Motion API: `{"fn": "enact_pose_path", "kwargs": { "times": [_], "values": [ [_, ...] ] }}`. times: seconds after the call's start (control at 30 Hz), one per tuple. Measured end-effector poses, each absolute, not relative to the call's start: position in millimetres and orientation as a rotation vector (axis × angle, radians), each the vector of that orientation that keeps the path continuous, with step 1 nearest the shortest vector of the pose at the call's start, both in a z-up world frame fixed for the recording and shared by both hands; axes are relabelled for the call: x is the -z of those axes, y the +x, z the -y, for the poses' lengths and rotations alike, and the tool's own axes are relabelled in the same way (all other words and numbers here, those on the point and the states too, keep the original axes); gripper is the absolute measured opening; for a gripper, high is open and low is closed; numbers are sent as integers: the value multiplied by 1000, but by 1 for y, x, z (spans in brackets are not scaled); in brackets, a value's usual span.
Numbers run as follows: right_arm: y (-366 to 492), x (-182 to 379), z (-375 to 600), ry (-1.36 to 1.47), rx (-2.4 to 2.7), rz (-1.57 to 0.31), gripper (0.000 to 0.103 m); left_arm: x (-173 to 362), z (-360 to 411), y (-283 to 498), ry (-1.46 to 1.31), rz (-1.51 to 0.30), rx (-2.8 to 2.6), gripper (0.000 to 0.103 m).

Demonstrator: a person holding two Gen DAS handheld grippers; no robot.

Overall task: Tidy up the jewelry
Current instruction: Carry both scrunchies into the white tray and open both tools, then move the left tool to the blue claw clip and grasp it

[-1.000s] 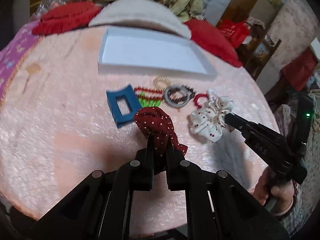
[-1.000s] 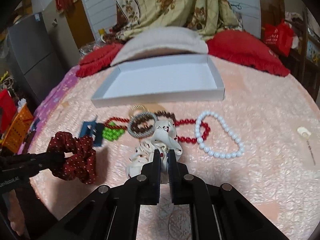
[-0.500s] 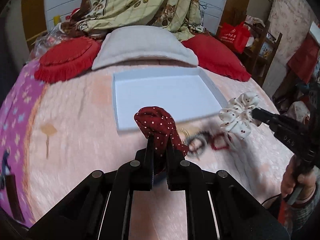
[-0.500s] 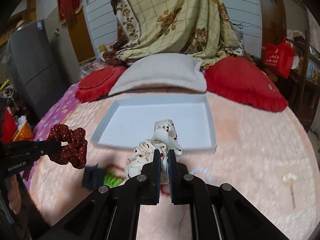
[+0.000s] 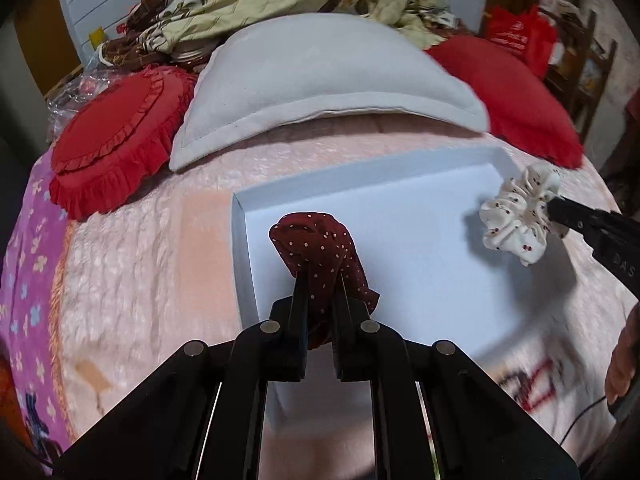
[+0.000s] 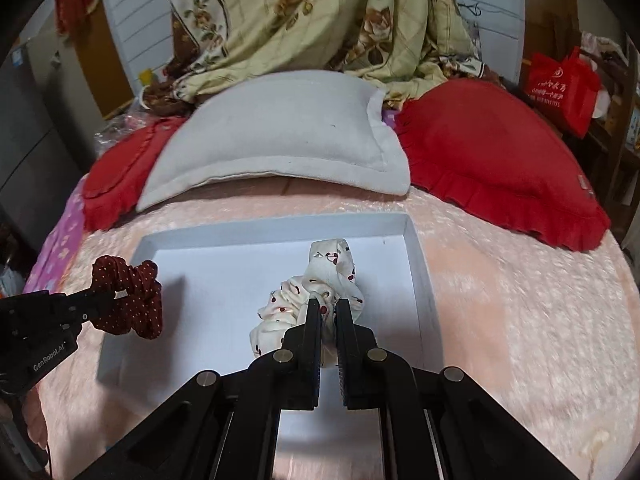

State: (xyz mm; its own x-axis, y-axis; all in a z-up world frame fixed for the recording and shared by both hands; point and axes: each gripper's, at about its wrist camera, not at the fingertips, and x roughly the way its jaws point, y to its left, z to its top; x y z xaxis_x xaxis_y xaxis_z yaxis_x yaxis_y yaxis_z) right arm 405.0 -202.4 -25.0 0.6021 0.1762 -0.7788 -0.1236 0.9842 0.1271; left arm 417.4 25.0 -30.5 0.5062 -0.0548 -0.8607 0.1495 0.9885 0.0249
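Observation:
My left gripper (image 5: 321, 280) is shut on a dark red dotted scrunchie (image 5: 316, 246), held above the left part of a shallow white box (image 5: 400, 216) on the pink blanket. In the right wrist view the same red scrunchie (image 6: 132, 300) hangs over the white box's (image 6: 208, 280) left edge from the left gripper (image 6: 106, 298). My right gripper (image 6: 329, 304) is shut on a white cherry-print scrunchie (image 6: 320, 288) above the box's right half. From the left wrist view that white scrunchie (image 5: 520, 216) sits at the box's far right corner, pinched by the right gripper (image 5: 554, 210).
A grey pillow (image 5: 320, 80) and two red frilled cushions (image 5: 116, 140) (image 6: 500, 160) lie just behind the box. A floral quilt (image 6: 312, 12) is heaped further back. Blurred bead jewellery (image 5: 528, 380) lies on the blanket nearer than the box. A hand (image 5: 624, 356) shows at right.
Both grippers have carried their scrunchies away from the jewellery pile, forward over the blanket, to above the white box. The beads have slipped out of view below.

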Motion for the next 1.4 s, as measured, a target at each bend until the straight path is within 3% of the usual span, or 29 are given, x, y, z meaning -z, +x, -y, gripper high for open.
{"fn": "enact_pose_path", "kwargs": {
  "times": [0.17,0.37,0.43,0.5,0.9,1.4],
  "values": [
    [439,51,210,90,-162,-949,6,55,-32,454,96,-1055,57,10],
    [449,74,221,103,-125,-1006,10,67,-46,465,-4,-1098,79,37],
    [448,73,225,99,-118,-1006,22,62,-55,461,-63,-1092,90,42],
    [444,67,228,101,-113,-986,44,54,-64,453,-135,-1089,107,47],
    [365,16,241,113,-130,-891,44,-9,-83,344,-182,-996,64,48],
    [190,49,250,161,-197,-932,44,20,-73,171,-140,-981,-29,48]
  ]
}}
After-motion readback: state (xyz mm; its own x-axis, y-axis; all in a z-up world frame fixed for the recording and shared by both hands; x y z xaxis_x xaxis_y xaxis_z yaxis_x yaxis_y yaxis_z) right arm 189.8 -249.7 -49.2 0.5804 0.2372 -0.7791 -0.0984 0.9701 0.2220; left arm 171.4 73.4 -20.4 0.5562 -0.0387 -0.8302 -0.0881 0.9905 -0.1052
